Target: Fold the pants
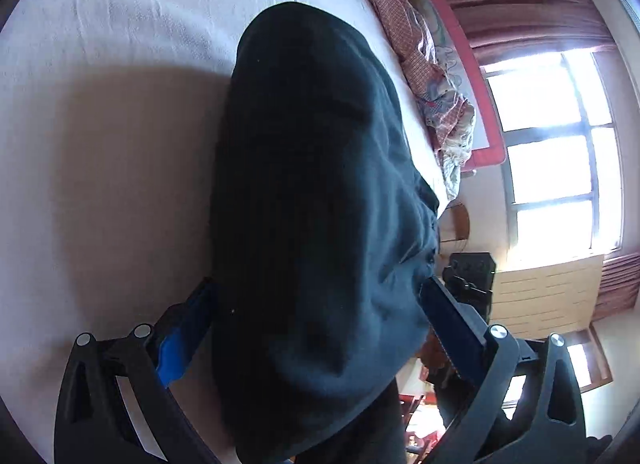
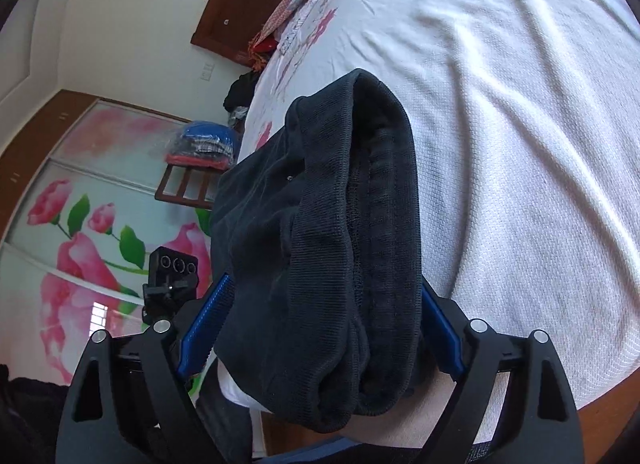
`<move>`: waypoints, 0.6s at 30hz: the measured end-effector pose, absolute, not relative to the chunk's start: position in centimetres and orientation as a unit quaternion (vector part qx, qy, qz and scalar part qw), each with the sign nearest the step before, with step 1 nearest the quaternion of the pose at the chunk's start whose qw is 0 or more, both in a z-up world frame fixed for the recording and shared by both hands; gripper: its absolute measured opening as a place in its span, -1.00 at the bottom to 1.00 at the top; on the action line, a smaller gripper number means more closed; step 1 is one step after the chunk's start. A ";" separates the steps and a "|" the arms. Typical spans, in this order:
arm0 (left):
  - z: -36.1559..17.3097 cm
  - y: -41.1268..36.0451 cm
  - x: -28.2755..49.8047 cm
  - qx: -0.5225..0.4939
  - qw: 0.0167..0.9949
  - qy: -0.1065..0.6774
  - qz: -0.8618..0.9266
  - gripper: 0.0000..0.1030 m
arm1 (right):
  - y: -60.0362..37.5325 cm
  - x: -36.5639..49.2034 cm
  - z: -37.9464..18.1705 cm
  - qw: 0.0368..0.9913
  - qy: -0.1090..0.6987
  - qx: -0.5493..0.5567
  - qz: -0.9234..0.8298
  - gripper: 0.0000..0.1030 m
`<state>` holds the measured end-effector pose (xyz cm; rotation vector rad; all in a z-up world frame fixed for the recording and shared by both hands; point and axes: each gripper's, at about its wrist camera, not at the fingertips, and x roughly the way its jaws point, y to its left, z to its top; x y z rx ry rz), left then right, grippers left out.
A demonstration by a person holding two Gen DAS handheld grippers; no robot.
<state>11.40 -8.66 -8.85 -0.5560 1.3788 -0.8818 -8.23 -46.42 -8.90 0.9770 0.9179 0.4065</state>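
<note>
Above the bed (image 2: 520, 124), we hold the dark pants (image 2: 332, 244) off the sheet: the left tongs (image 1: 320, 328) and the right tongs (image 2: 324, 328) each clamp a bunched end, so the cloth hangs toward twelve o'clock for folding.

Pants (image 1: 320, 204) hang between both grippers' fingers (image 2: 208, 324) above the bed (image 2: 520, 144).
</note>
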 end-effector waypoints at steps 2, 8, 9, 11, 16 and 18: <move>-9.2 -9.3 11.3 -0.244 0.641 0.610 -0.398 0.93 | -46.2 -8.1 -8.4 0.762 0.416 0.457 0.194 0.68; -10.4 -9.4 11.9 -0.272 0.635 0.615 -0.380 -0.03 | -46.5 -8.5 -9.3 0.759 0.420 0.466 0.175 -0.20; -10.5 -9.2 11.8 -0.274 0.629 0.617 -0.384 -0.09 | -46.7 -8.7 -9.4 0.756 0.419 0.471 0.177 -0.20; -10.8 -9.4 11.8 -0.285 0.621 0.614 -0.395 -0.23 | -46.2 -8.6 -9.2 0.758 0.420 0.468 0.176 -0.23; -10.1 -10.4 11.6 -0.290 0.623 0.614 -0.389 -0.45 | -45.2 -8.3 -6.6 0.771 0.426 0.446 0.160 -0.34; -9.3 -10.8 11.6 -0.303 0.623 0.606 -0.391 -0.48 | -44.8 -8.2 -4.8 0.780 0.427 0.428 0.160 -0.35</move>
